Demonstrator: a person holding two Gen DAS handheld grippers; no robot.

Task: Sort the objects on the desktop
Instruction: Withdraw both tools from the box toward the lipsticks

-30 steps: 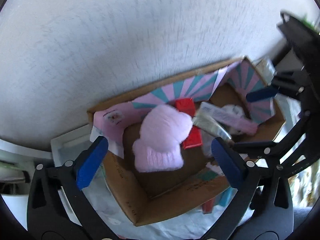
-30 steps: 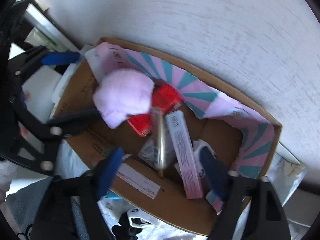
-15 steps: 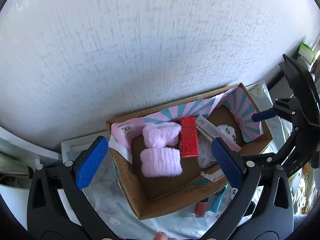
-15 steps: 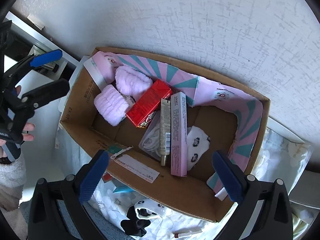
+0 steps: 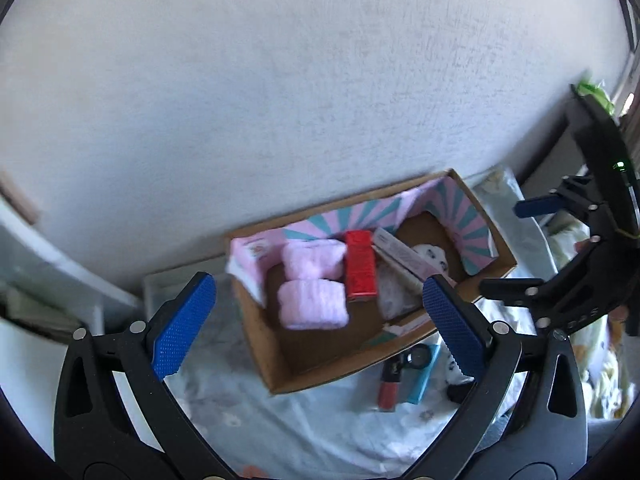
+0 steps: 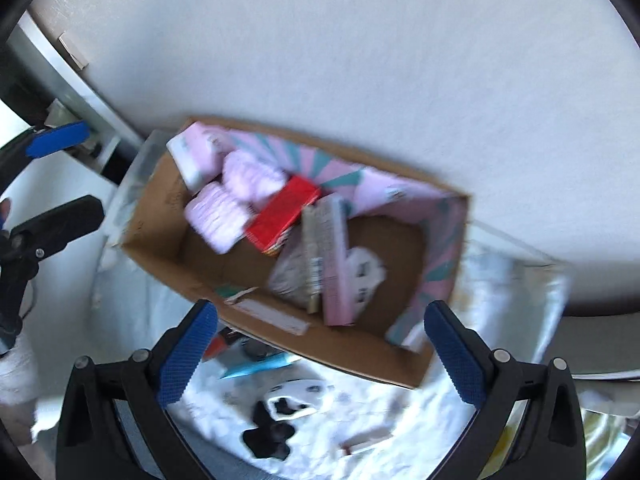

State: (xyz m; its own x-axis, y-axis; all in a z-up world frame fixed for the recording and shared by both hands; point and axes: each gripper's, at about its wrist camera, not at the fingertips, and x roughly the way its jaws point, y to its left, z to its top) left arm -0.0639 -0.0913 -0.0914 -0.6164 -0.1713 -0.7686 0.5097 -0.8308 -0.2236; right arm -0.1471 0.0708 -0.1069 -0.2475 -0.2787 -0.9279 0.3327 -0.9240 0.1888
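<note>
A cardboard box with a pink and teal lining stands against the wall; it also shows in the right wrist view. Inside lie two pink fluffy rolls, a red carton, a long pink box and a white panda item. My left gripper is open and empty, above the box's near side. My right gripper is open and empty over the box's front wall. Each gripper shows at the edge of the other's view.
On the pale cloth in front of the box lie a red lipstick tube, a teal box and a black and white panda item. A white wall rises behind the box. White shelving stands left.
Both grippers have pulled up and back from the box. The pink fluffy rolls, lifted a second ago, now lie in the box's left end. Both views are blurred by motion.
</note>
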